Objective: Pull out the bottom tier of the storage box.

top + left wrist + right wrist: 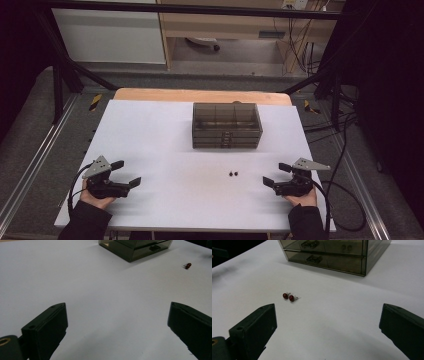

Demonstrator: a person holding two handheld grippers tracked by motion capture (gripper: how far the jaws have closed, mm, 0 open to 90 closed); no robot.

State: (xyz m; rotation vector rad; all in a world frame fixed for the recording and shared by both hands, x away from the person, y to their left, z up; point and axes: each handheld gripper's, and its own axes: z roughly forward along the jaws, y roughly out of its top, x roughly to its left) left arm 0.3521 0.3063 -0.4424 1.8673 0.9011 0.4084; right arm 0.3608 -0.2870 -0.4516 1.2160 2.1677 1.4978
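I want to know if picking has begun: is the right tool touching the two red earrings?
Apart. The right gripper view shows white table between the open right tool and the earrings.

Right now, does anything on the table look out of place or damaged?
Only the two red stud earrings lie loose on the white table, in front of the smoky drawer box, whose drawers look shut. Nothing looks spilled or damaged.
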